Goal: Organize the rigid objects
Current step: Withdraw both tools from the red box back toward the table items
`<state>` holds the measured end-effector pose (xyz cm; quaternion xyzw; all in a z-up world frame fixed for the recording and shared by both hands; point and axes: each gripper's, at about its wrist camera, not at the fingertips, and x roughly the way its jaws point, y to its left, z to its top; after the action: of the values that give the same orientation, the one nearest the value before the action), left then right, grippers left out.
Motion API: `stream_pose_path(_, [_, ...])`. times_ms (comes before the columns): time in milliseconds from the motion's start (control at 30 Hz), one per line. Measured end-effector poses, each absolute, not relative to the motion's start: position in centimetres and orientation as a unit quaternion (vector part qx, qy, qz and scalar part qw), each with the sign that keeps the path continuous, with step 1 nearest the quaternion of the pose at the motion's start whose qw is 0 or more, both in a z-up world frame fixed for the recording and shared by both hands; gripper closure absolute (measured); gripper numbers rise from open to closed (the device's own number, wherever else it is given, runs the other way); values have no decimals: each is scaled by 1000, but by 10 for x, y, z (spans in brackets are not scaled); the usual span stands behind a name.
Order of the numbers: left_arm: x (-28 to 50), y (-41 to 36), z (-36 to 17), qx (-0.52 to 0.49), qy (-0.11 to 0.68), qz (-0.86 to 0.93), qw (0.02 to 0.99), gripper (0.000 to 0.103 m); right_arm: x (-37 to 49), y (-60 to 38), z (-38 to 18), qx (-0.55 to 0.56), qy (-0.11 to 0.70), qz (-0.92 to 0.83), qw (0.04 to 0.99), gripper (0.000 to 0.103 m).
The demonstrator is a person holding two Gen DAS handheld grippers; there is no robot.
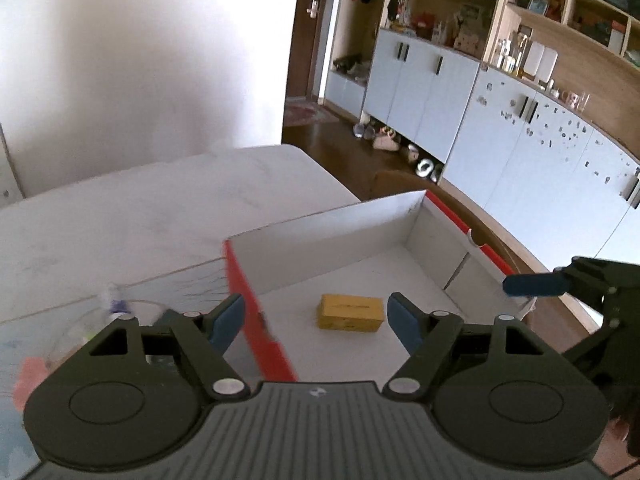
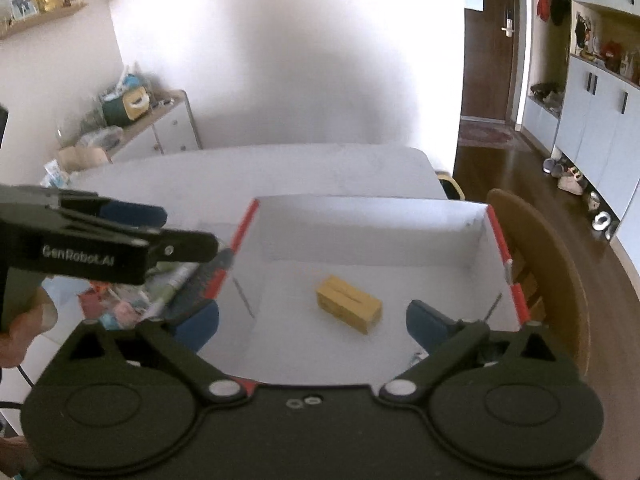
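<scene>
A yellow wooden block (image 1: 350,313) lies on the floor of a white box with red outer sides (image 1: 340,224). It also shows in the right wrist view (image 2: 349,304), inside the same box (image 2: 372,220). My left gripper (image 1: 316,320) is open and empty, straddling the box's red left wall above it. My right gripper (image 2: 312,324) is open and empty above the box's near edge. Each gripper shows in the other's view: the right one (image 1: 536,284) at the box's right side, the left one (image 2: 160,224) over the left wall.
The box stands on a white table (image 1: 140,216) near its right edge. Loose small items and a clear container (image 1: 116,312) lie left of the box; they also show in the right wrist view (image 2: 132,300). A wooden chair (image 2: 548,264) stands right of the table.
</scene>
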<state>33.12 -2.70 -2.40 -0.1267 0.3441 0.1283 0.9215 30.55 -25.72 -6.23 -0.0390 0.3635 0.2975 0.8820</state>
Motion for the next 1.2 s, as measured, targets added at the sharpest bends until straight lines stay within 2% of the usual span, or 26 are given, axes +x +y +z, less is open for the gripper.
stream_pose_path(67, [318,-23,-22,-121,336,132,925,21,299,-252,-60,-26,358,303,883,1])
stream_pose_path(567, [223,27,-11,-114,300,134,938,19,236,-180,-64,2,346,330,878,1])
stream_pose_path(633, [212,33,-13,-117,296,129,939,15,230,-169,-69,0,352,333,875,1])
stream_pose_path(767, [192,48,-19,-122,294,124,940,13,219,-147,-79,-11,364,340,867,1])
stream_pose_path(833, [185,56,-23,-123,297,122,939,3,213,-134,-85,-16,371,344,862,1])
stream_pose_path(1033, [160,79,-38,-132,292,123,939,0,203,-106,-105,-36,384,344,856,1])
stream_pose_path(1200, [148,98,-61,-145,318,135,927,0,196,-81,-126,-67,397,343,849,1])
